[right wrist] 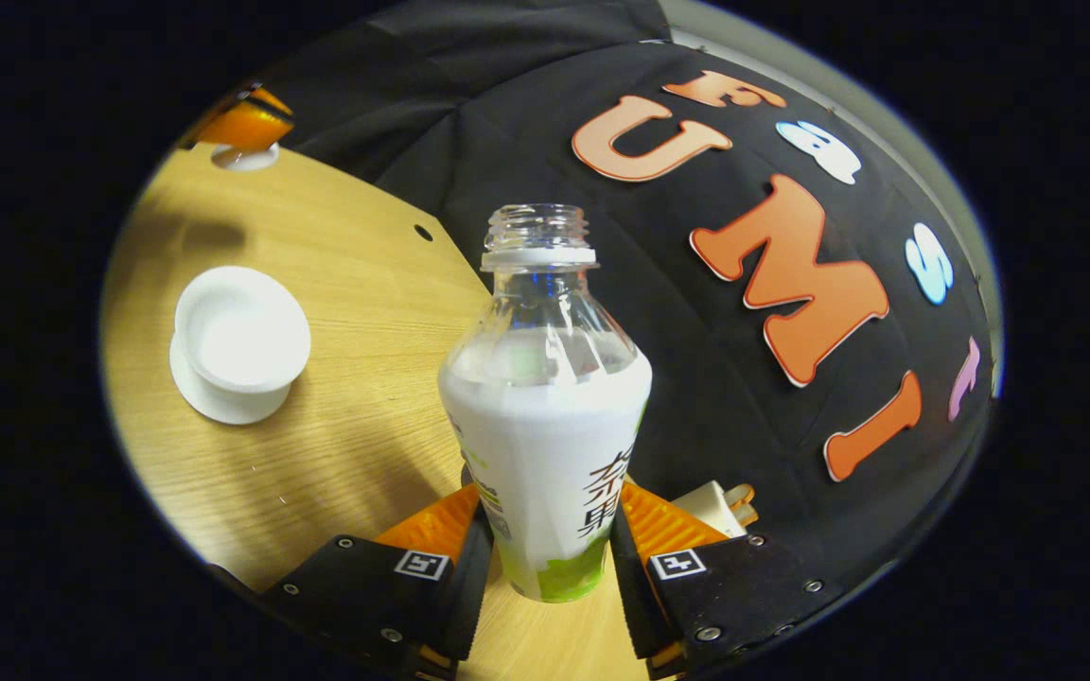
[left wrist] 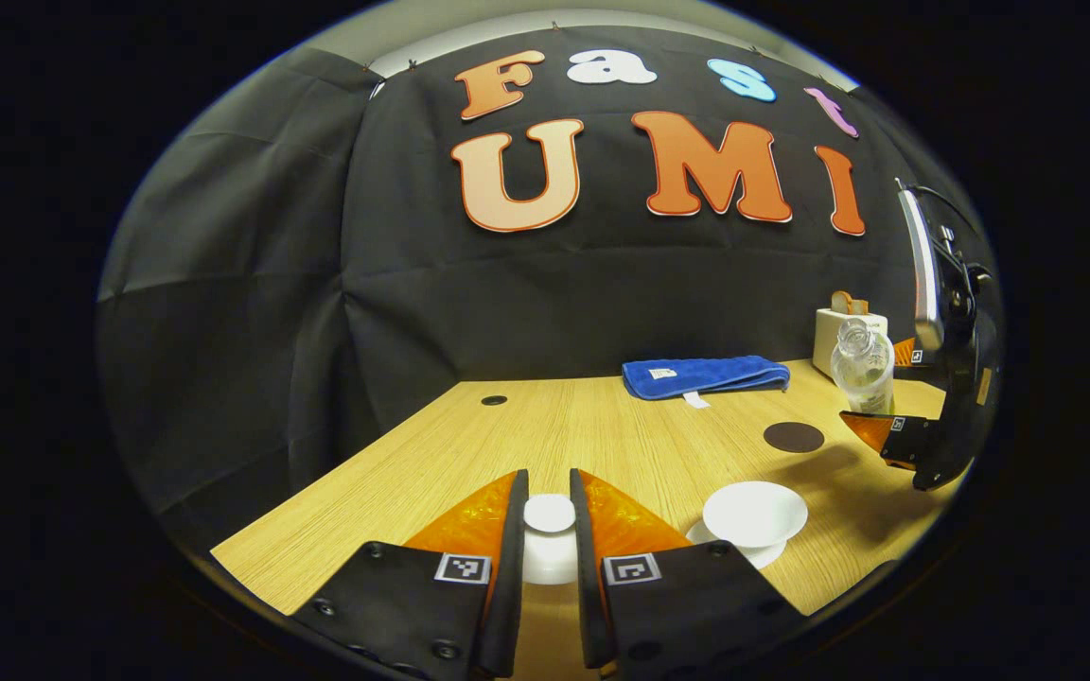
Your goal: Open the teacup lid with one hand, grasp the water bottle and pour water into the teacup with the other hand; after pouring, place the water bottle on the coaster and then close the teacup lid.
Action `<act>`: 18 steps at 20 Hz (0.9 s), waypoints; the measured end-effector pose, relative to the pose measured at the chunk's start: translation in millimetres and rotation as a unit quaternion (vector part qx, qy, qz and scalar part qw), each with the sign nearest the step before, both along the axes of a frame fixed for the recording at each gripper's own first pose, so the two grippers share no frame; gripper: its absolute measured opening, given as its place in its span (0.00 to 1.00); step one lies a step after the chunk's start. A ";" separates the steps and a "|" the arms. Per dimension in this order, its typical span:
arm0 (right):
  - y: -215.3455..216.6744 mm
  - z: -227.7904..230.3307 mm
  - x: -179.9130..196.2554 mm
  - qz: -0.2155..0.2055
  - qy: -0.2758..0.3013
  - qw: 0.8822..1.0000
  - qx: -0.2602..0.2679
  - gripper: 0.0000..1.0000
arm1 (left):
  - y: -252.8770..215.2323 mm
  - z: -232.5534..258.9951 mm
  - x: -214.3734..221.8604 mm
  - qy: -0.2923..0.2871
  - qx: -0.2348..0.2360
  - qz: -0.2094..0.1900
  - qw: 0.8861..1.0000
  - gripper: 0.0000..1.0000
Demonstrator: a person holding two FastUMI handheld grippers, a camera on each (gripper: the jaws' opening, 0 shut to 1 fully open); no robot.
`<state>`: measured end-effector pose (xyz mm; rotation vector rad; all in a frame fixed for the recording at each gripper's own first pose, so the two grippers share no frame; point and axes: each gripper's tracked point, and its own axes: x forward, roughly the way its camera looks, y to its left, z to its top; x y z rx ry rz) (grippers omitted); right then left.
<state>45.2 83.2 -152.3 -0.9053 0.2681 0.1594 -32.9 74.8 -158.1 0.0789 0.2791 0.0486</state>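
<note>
In the left gripper view the left gripper (left wrist: 550, 530) is clamped on the teacup lid (left wrist: 550, 539) by its knob, held off the table (left wrist: 602, 426), the open teacup (left wrist: 754, 515) at three o'clock, while the right gripper (right wrist: 545, 558) pinches the uncapped water bottle (right wrist: 545, 426) by its base between both fingers, neck at twelve.

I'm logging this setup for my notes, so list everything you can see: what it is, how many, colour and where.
teacup: one, white, open, on its saucer on the table
lid: one, white, between left gripper's fingers
water bottle: one, clear, uncapped, white label, lifted
coaster: one, dark brown, on table
towel: one, blue, folded, far edge
toaster: one, cream, far right
table: one, light wood
left gripper: holding lid
right gripper: gripping bottle
</note>
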 end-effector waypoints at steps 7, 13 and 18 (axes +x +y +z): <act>9.5 1.5 -5.6 0.037 -0.026 0.991 -0.124 0.63 | 13.3 -0.7 -8.7 -0.004 0.004 0.010 1.000 0.29; 18.1 1.3 -8.7 0.056 -0.052 0.972 -0.223 0.62 | 23.8 -8.4 -12.7 0.002 -0.001 0.018 1.000 0.29; 21.5 -2.8 -9.2 0.071 -0.054 0.957 -0.276 0.63 | 32.6 -10.6 -16.7 0.003 0.000 0.023 1.000 0.29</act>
